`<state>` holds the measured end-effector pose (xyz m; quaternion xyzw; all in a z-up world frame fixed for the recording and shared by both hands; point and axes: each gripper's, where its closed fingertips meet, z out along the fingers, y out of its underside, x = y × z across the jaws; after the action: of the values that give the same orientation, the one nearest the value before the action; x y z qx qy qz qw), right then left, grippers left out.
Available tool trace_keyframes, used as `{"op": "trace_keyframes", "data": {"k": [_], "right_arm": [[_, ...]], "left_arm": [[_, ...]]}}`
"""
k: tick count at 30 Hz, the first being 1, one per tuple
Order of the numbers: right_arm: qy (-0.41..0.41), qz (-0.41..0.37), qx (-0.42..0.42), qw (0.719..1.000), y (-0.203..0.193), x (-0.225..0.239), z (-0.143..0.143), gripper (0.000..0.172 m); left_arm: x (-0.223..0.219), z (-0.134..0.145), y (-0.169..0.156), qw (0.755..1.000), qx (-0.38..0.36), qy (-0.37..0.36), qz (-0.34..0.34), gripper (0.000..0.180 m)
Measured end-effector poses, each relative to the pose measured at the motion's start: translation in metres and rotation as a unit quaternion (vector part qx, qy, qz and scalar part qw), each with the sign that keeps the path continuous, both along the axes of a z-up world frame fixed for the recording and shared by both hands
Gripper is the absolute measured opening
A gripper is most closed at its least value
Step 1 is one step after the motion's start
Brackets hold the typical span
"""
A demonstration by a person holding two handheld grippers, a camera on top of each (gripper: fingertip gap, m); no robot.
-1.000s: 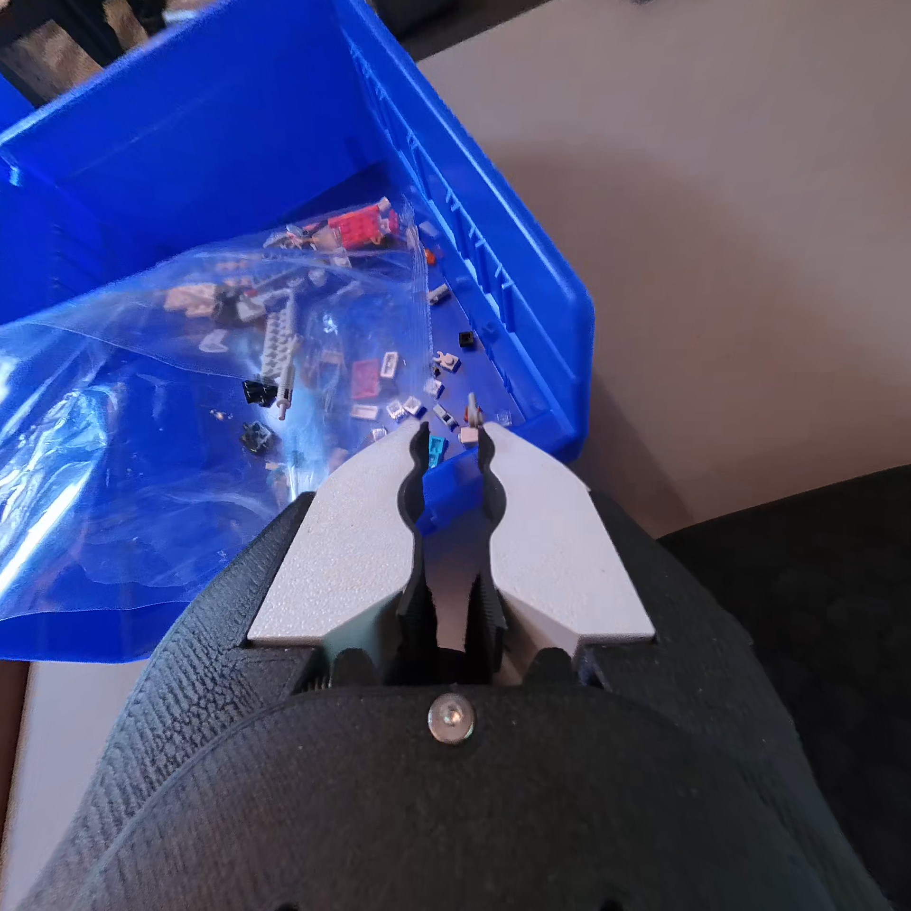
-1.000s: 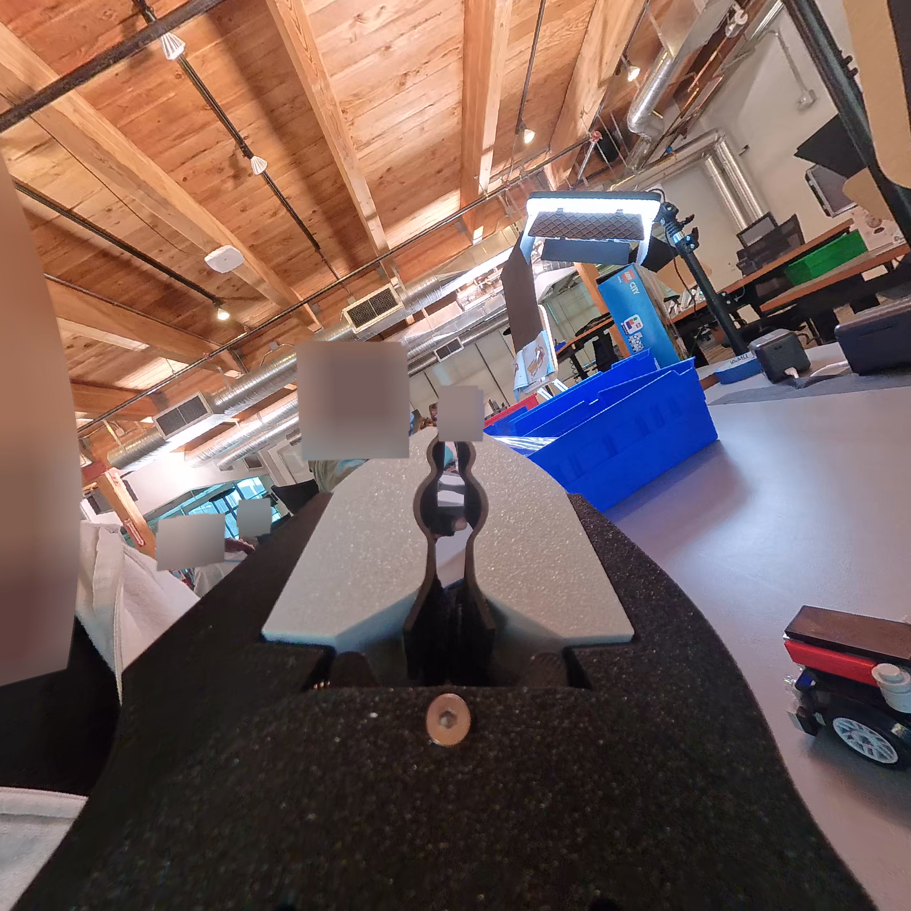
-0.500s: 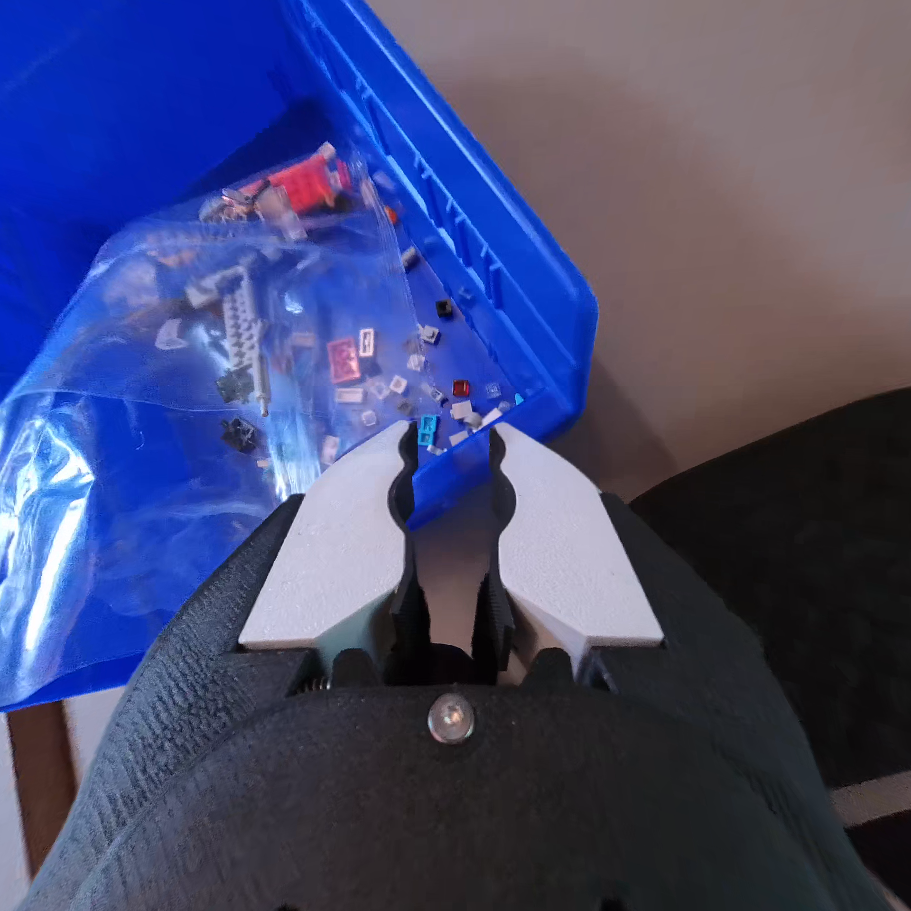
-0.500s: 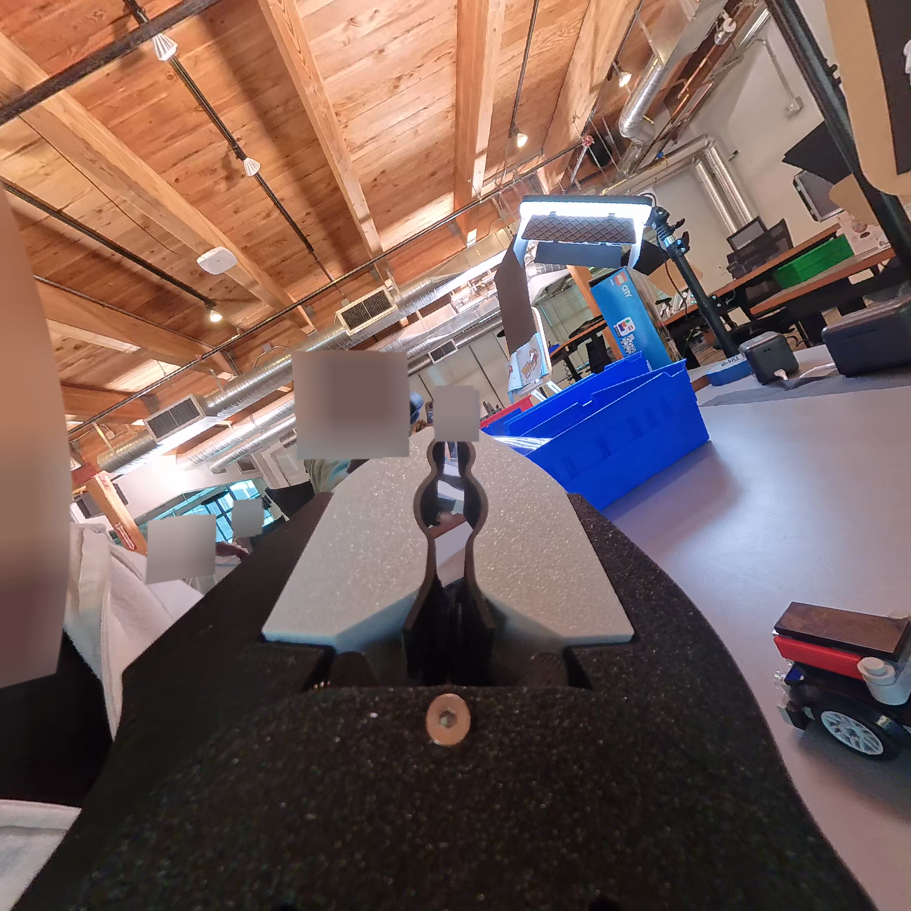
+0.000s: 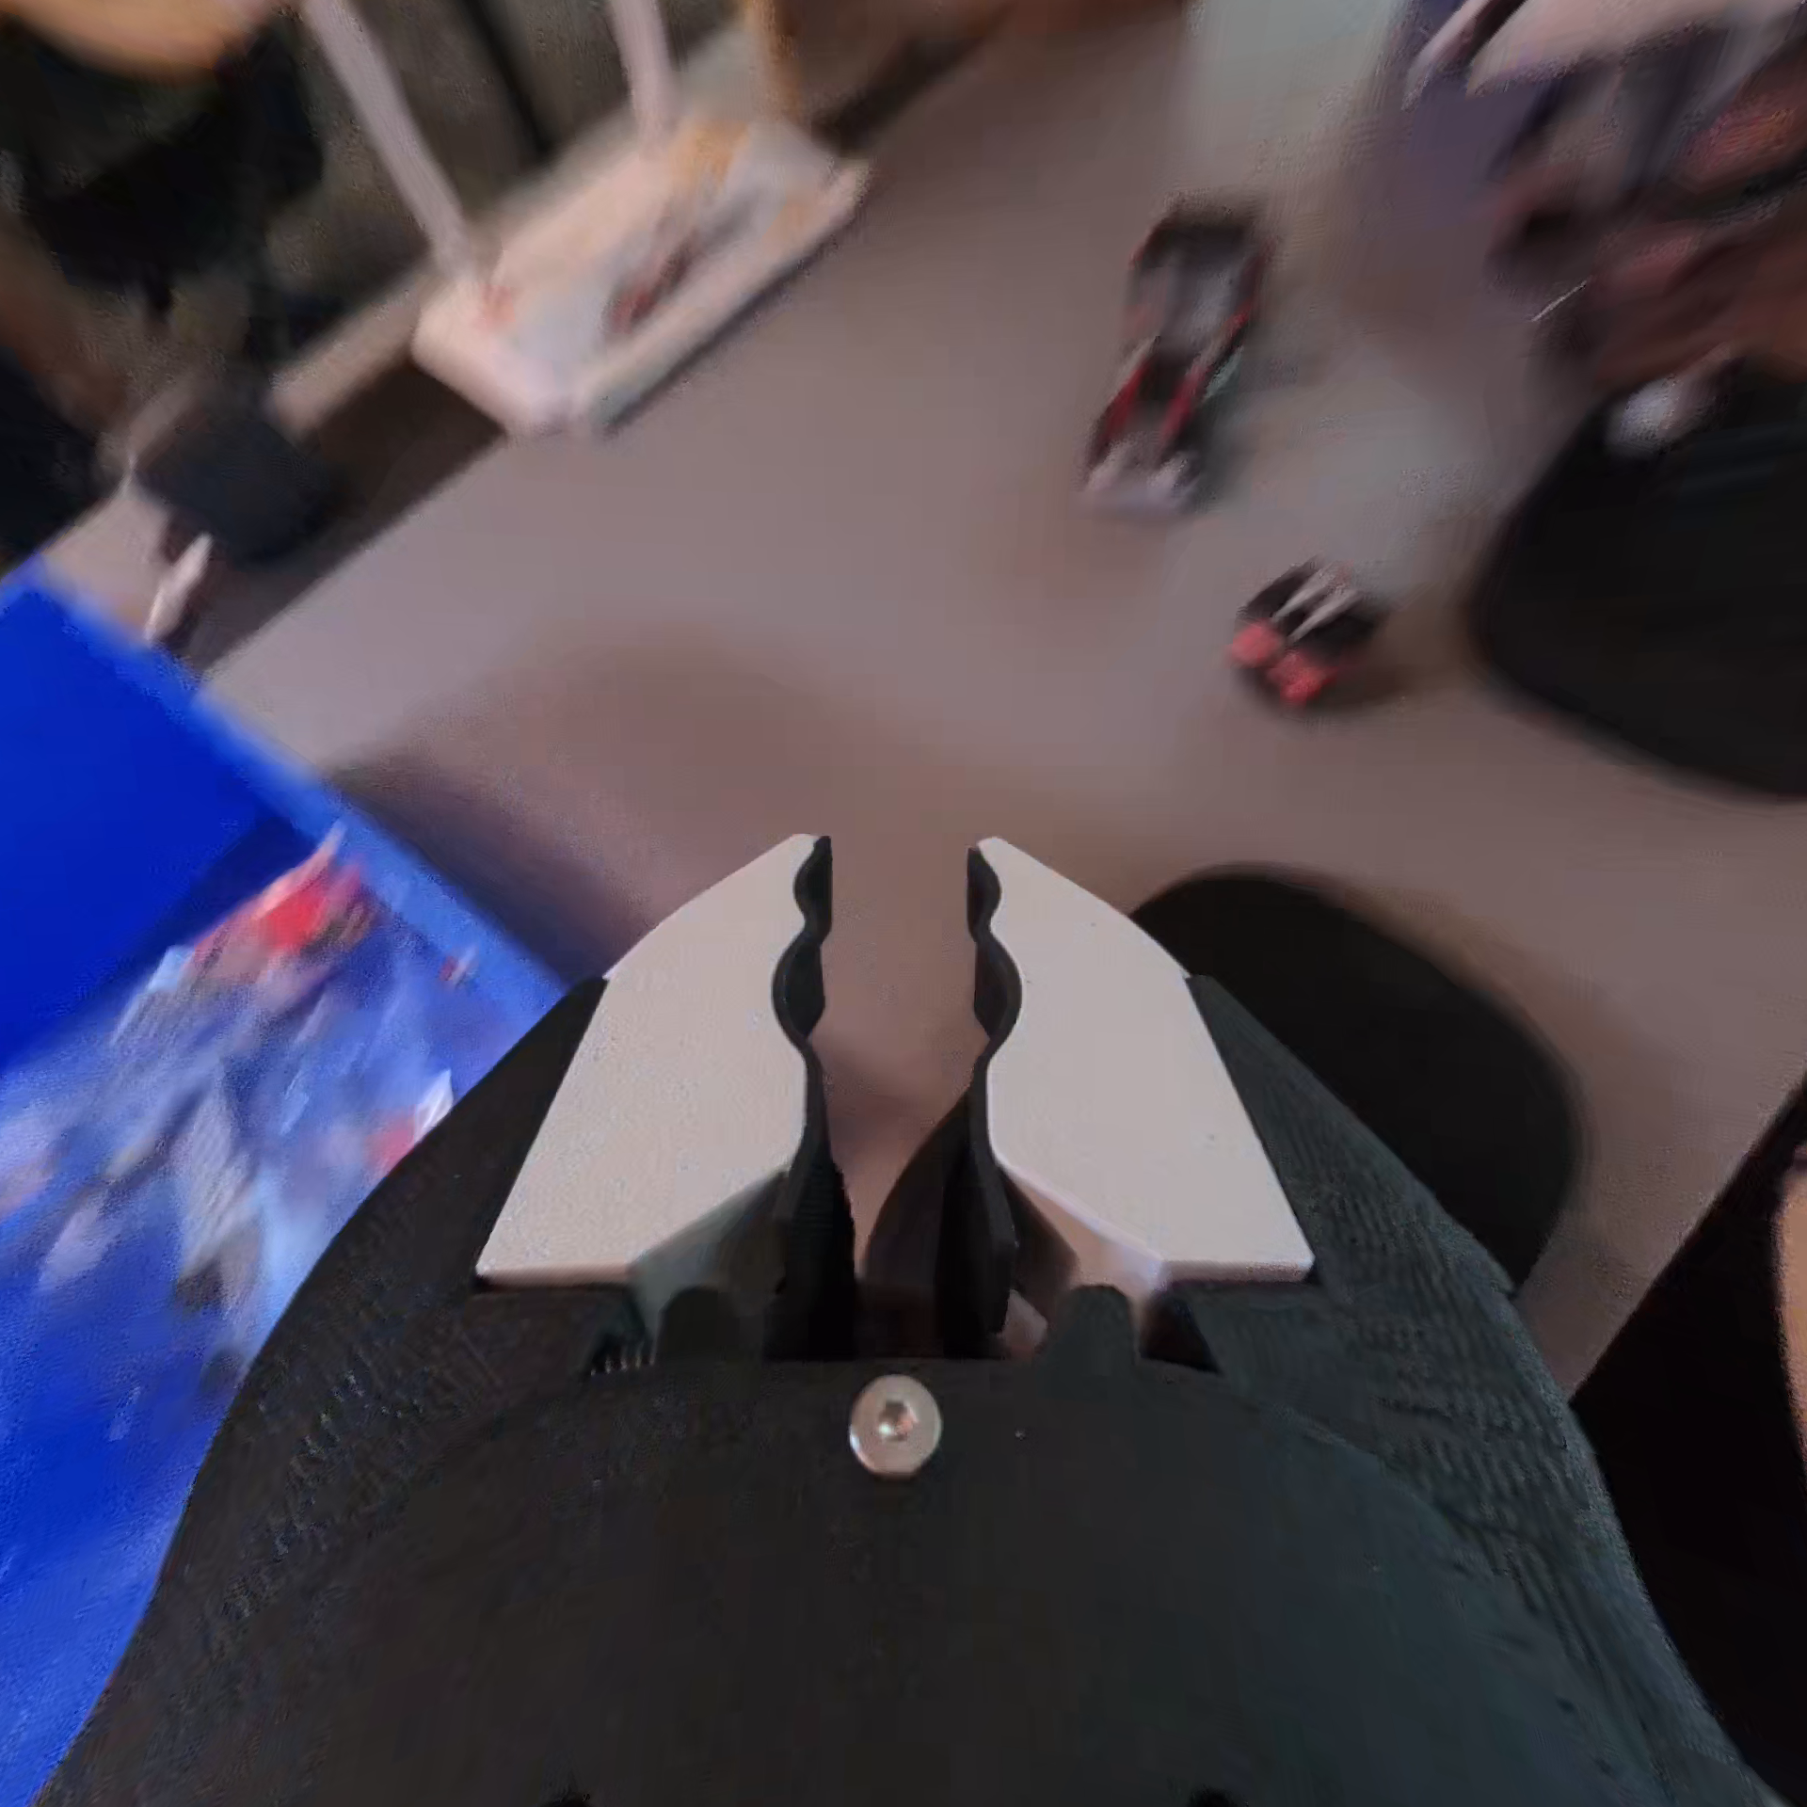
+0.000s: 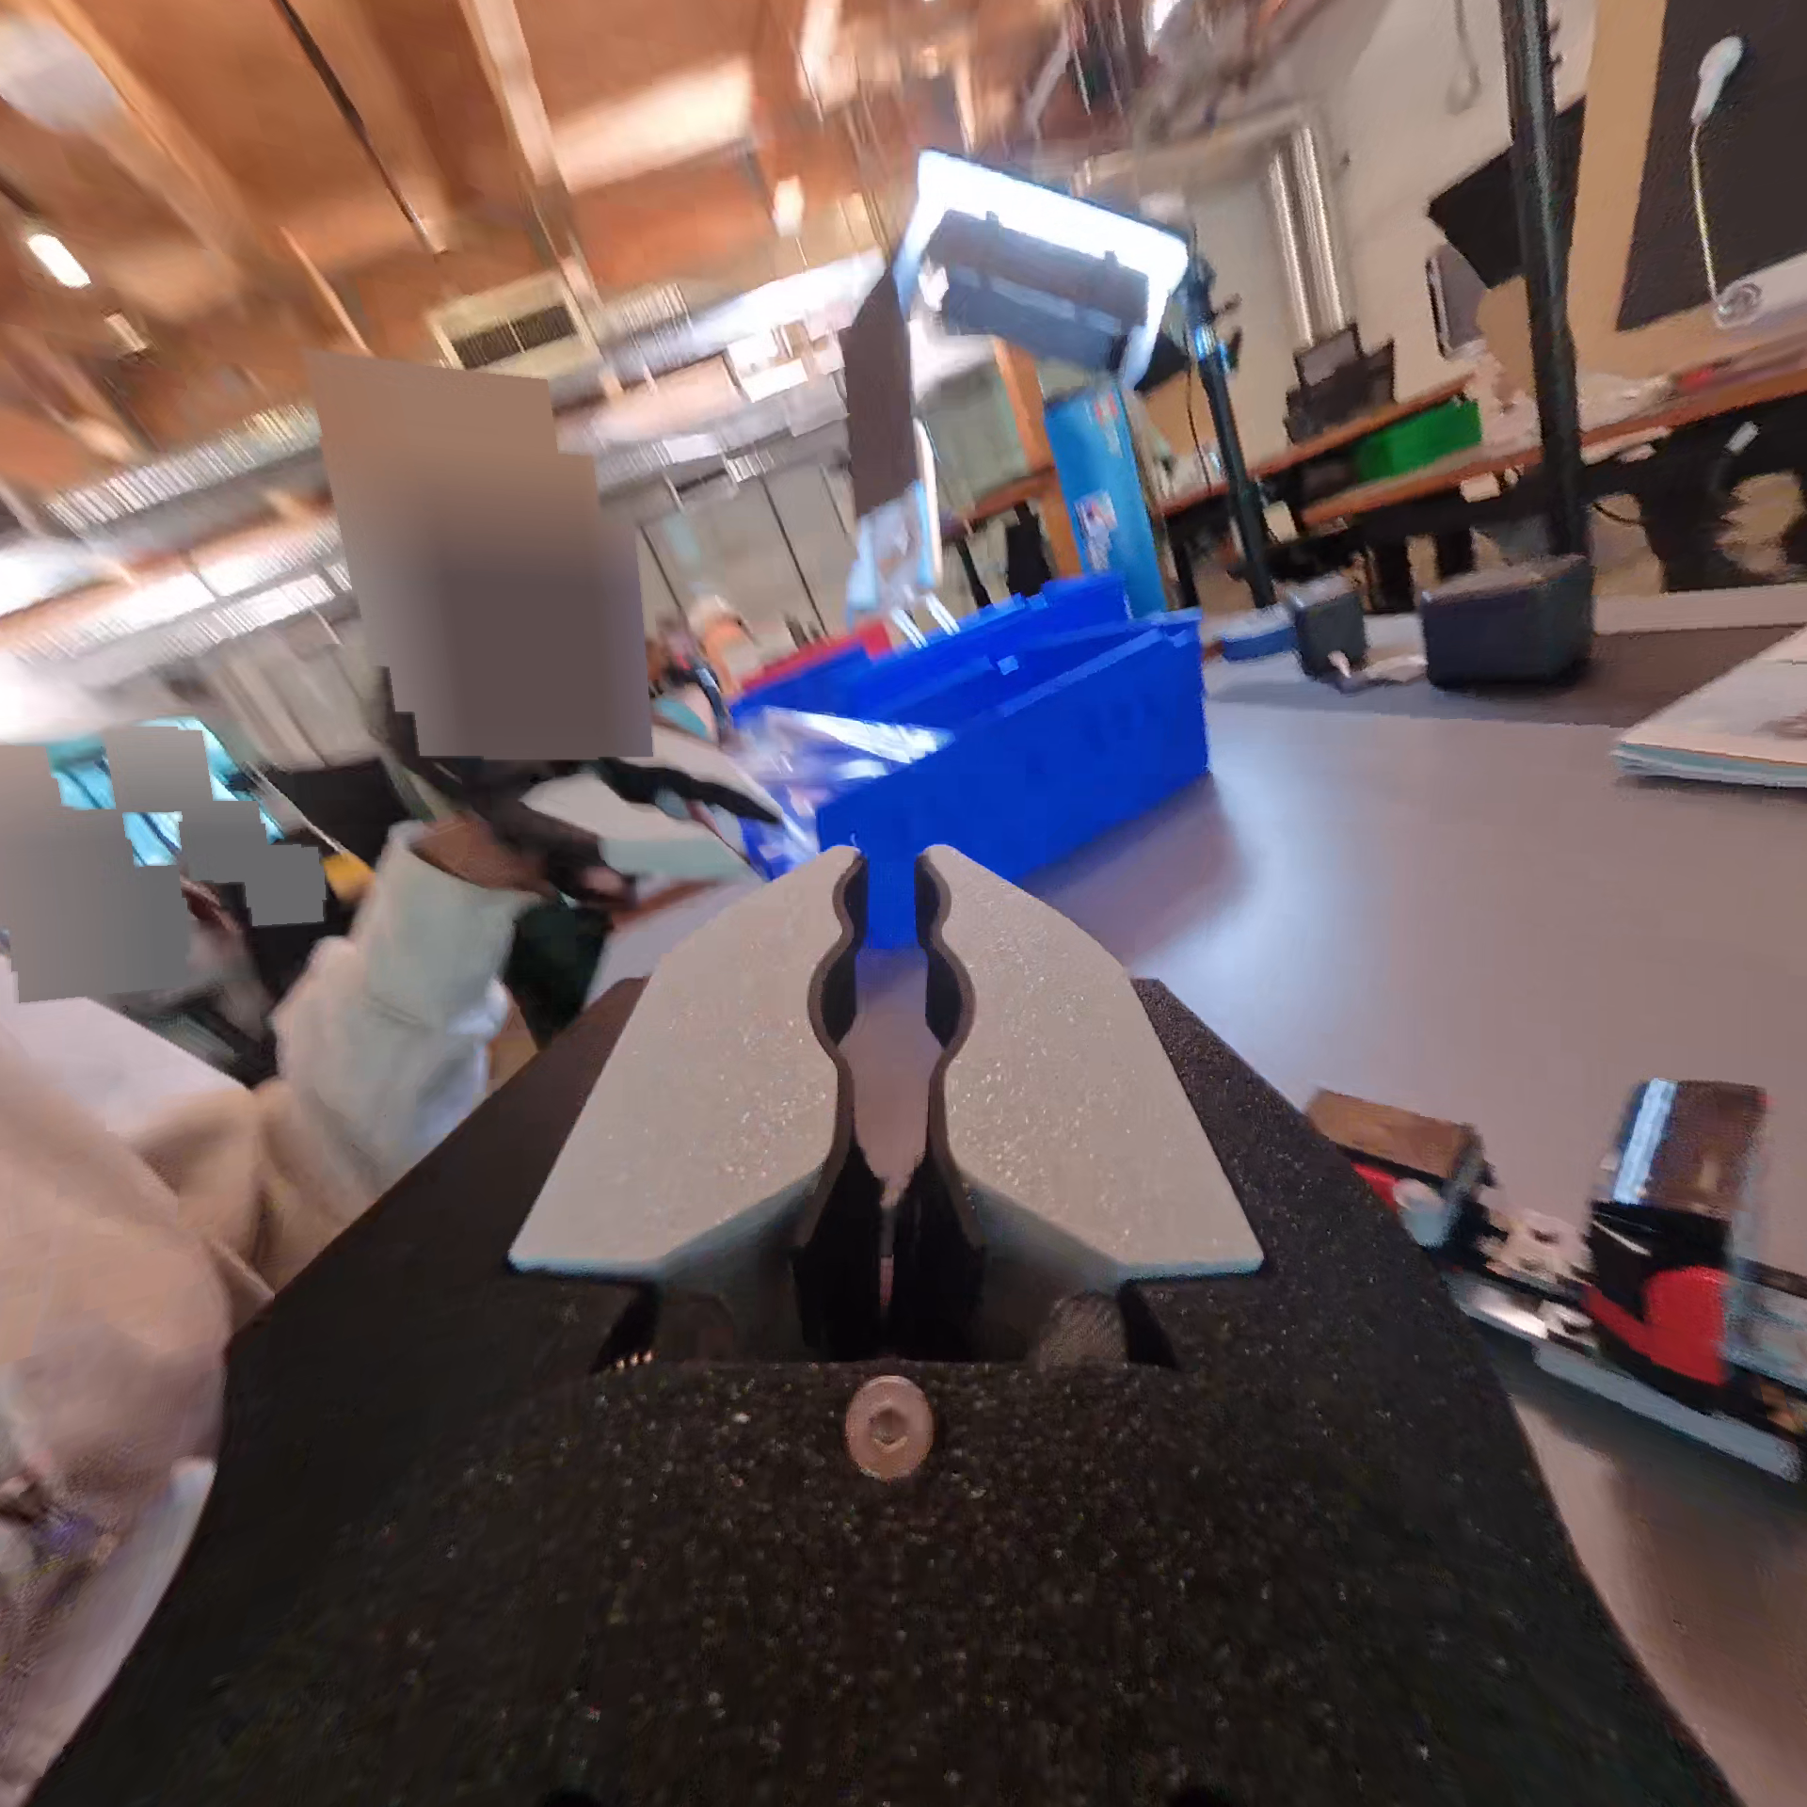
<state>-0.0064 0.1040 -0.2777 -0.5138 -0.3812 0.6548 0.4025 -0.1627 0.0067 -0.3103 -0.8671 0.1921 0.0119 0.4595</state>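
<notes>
Both claws bare above the grey tabletop (image 5: 880, 606)

The left gripper (image 5: 898, 853) is parted on nothing, the right gripper (image 6: 890, 856) a narrow slit apart, also bare. Beside the left, a blue plastic bin (image 5: 108, 743) holds a clear, probably limp and slippery bag of small bricks (image 5: 244, 1056); farther off, red-and-black brick-built models (image 5: 1173, 362).

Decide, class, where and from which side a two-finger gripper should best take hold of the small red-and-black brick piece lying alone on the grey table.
Probably from above, pads across the narrow sides of the red-and-black piece: it lies low on the table, open all round. Blur hides finer shape.
</notes>
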Motion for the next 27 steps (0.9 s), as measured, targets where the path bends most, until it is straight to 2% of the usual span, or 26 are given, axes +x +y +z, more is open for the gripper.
{"op": "trace_keyframes", "data": {"k": [2, 4, 7, 10, 13, 16, 19, 21, 24, 27], "right_arm": [[-0.059, 0.002, 0.04, 0.997, -0.003, -0.004, -0.015, 0.013], [-0.111, 0.031, 0.075, 0.99, -0.011, -0.005, -0.03, 0.022], [-0.181, 0.061, 0.122, 0.974, -0.018, -0.003, -0.051, 0.025], [-0.216, 0.081, 0.153, 0.961, -0.026, -0.003, -0.063, 0.016], [-0.25, 0.097, 0.174, 0.948, -0.032, -0.006, -0.076, 0.006], [-0.28, 0.107, 0.181, 0.937, -0.035, -0.007, -0.086, 0.005], [-0.302, 0.113, 0.182, 0.929, -0.037, -0.008, -0.094, 0.012], [-0.312, 0.117, 0.187, 0.924, -0.038, -0.009, -0.097, 0.014], [-0.325, 0.116, 0.188, 0.92, -0.038, -0.009, -0.101, 0.02], [-0.331, 0.116, 0.192, 0.917, -0.038, -0.01, -0.103, 0.022]], "left_arm": [[0.052, 0.007, 0.016, 0.994, 0.057, -0.03, -0.086, 0.028], [0.097, -0.01, 0.023, 0.98, 0.047, -0.03, -0.189, 0.034], [0.132, -0.035, 0.044, 0.959, 0.046, -0.028, -0.279, 0.045], [0.154, -0.044, 0.057, 0.93, 0.04, -0.098, -0.352, 0.054], [0.155, -0.064, 0.066, 0.925, -0.01, -0.105, -0.365, 0.057], [0.153, -0.074, 0.068, 0.926, -0.009, -0.096, -0.366, 0.057], [0.155, -0.074, 0.066, 0.922, -0.001, -0.088, -0.376, 0.057], [0.156, -0.082, 0.066, 0.923, -0.023, -0.071, -0.377, 0.056], [0.157, -0.098, 0.066, 0.925, -0.06, -0.032, -0.374, 0.048], [0.157, -0.103, 0.063, 0.923, -0.06, -0.004, -0.381, 0.038]]}}
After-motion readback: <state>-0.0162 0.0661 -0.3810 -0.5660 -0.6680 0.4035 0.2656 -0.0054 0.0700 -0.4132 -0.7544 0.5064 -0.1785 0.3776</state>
